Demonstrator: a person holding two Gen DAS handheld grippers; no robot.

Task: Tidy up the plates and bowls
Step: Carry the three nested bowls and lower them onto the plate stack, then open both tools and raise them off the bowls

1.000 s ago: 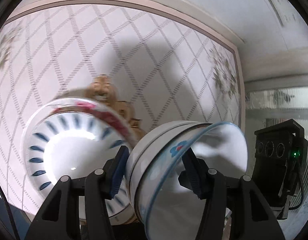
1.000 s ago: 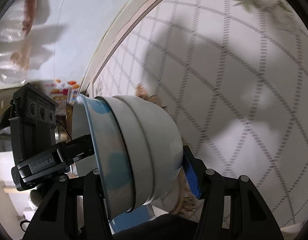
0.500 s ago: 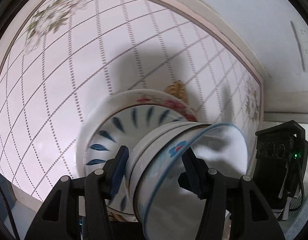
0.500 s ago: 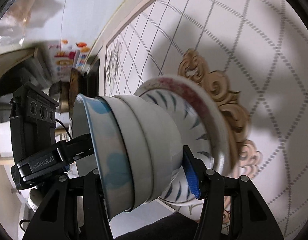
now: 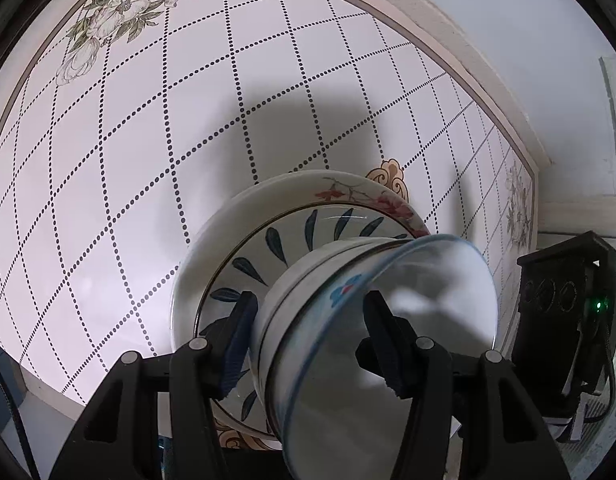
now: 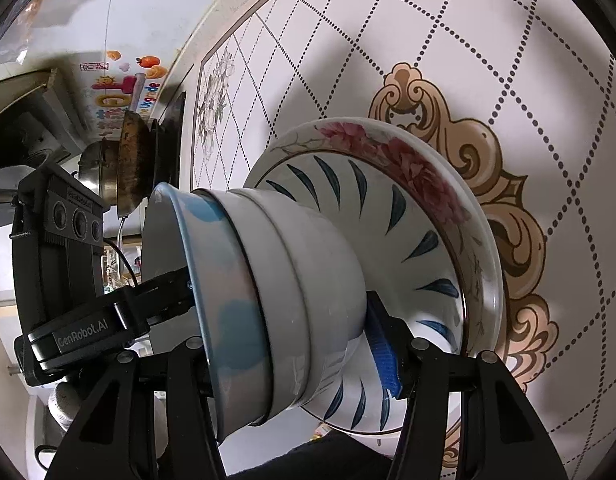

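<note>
A stack of nested bowls (image 5: 372,320), white with a blue-rimmed one on top, is clamped from both sides. My left gripper (image 5: 312,332) is shut on its rim, one finger outside and one inside. My right gripper (image 6: 283,340) is shut on the same stack (image 6: 291,300) from the opposite side. The stack sits in or just over a plate with blue leaf marks (image 6: 420,232), which lies on a larger plate with red flowers (image 6: 392,148); contact cannot be told. Both plates also show in the left wrist view (image 5: 275,240).
The plates rest on a white table (image 5: 147,160) with a dotted diamond pattern and a tan ornament (image 6: 488,168). A wall borders the table's far edge. A stove with a dark pan (image 6: 131,160) and a steel pot stands beyond the table's end.
Both grippers carried the bowl stack over the plates and lowered it onto or just above the blue-leaf plate. Their grip has not changed.
</note>
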